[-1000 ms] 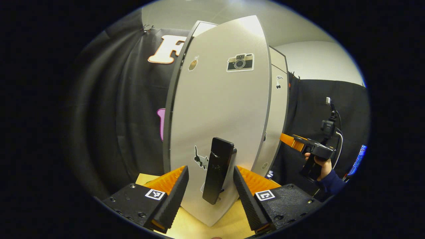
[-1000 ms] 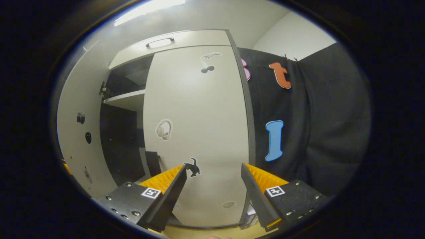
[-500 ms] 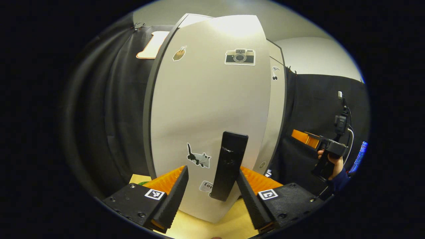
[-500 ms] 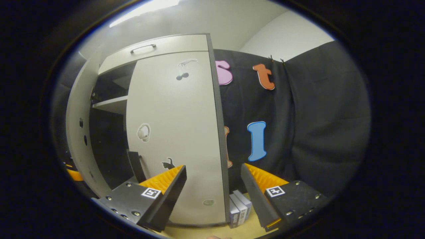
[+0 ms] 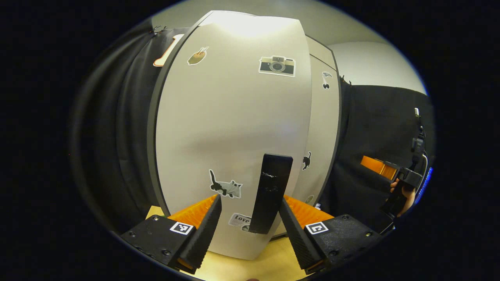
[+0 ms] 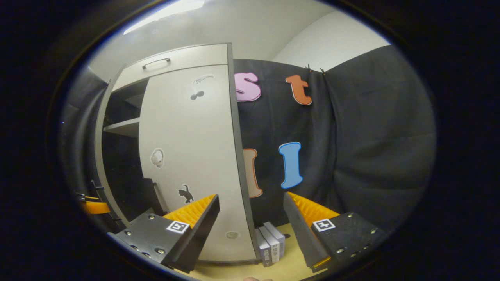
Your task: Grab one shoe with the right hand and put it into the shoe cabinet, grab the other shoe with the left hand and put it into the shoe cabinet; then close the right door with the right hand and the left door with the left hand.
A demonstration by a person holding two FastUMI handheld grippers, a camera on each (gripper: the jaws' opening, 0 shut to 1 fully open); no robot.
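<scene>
The shoe cabinet's left door (image 5: 234,128), white with stickers, stands close in front in the left gripper view. Its black upright handle (image 5: 271,191) sits between the fingers of my open left gripper (image 5: 250,222), nearest the right finger and not pinched. Beyond it the right door (image 5: 324,128) lies flat against the cabinet. Farther right, a hand (image 5: 404,192) holds my right gripper (image 5: 373,164) off the cabinet. In the right gripper view my right gripper (image 6: 252,212) is open and holds nothing. The right door (image 6: 191,156) is closed, and the left door (image 6: 100,148) leaves a narrow dark gap (image 6: 121,164).
A shelf (image 6: 121,127) shows inside the gap, and a drawer front with a handle (image 6: 156,62) tops the cabinet. Several books (image 6: 269,244) stand on the wooden tabletop (image 6: 289,265) beside the cabinet's right side. Black cloth hangs behind and to the right.
The left door has swung further toward the cabinet with my left gripper behind its handle, and the gap has narrowed. My right gripper has drawn back and turned right, away from the closed right door.
</scene>
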